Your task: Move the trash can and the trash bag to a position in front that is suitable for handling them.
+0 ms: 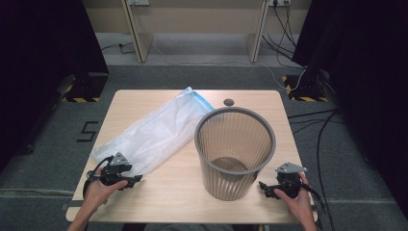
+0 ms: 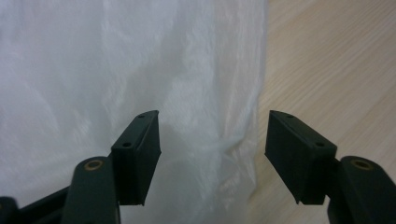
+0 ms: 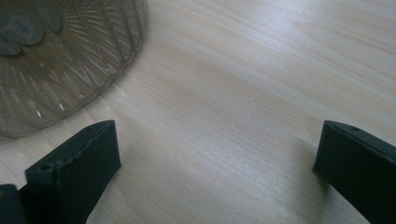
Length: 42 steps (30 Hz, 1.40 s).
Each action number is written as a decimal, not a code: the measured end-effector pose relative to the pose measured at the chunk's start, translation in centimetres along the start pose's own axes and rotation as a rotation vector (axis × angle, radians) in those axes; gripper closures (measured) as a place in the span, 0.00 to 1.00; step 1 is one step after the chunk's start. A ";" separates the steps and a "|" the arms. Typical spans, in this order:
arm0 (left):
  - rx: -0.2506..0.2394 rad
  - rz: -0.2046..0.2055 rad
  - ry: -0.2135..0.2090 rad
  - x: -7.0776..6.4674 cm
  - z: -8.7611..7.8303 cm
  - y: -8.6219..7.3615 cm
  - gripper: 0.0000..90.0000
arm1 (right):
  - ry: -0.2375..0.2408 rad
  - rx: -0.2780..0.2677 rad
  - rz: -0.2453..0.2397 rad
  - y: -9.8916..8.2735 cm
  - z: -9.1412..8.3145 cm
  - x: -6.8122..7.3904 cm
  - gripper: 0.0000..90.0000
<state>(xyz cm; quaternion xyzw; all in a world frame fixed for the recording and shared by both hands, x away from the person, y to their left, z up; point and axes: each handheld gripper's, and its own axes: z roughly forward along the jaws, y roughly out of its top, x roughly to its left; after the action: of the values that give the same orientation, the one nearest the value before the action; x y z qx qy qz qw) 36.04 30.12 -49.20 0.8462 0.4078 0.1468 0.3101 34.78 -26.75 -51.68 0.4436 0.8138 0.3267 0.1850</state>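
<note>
Bin (image 1: 235,153), ribbed, grey, upright at table (image 1: 144,103) centre, between the two grippers. Plastic bag (image 1: 154,132), white, flat on the left half; long axis runs from near-left corner to far-centre, blue edge far. Left gripper (image 1: 136,179) at bag's near end, jaws apart over its edge, not pinching. Right gripper (image 1: 263,186) near-right of bin, open, empty.

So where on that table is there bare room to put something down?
Bare wood lies along the near edge between the left claw and the bin, and at the far left corner beyond the plastic bag. The middle is crowded: bag and bin sit close together.
</note>
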 end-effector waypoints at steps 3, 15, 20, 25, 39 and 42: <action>-0.040 0.005 0.021 0.4 0.3 2.1 0.32 | 0.000 0.000 0.000 0.0 0.0 0.0 0.00; -0.004 0.139 -0.049 -0.9 7.2 9.6 0.22 | 0.000 0.000 0.001 0.1 0.1 0.0 0.00; 0.020 0.167 -0.039 -1.2 9.8 10.4 0.63 | 0.001 0.000 0.003 0.1 0.1 0.0 0.00; -0.004 0.061 -0.005 0.0 10.5 11.0 0.84 | 0.001 0.002 0.003 0.2 0.1 0.0 0.00; -0.060 -0.217 0.125 5.2 11.2 11.1 0.76 | 0.001 0.002 0.002 0.2 0.2 0.0 0.00; -0.067 -0.224 0.100 4.8 10.2 11.4 0.56 | 0.001 0.002 0.001 0.2 0.2 0.0 0.00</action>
<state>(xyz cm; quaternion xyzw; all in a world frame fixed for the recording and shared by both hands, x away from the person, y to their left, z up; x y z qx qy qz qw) 51.01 24.29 -49.69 0.7762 0.5095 0.1670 0.3318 34.99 -26.64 -51.67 0.4442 0.8138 0.3265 0.1839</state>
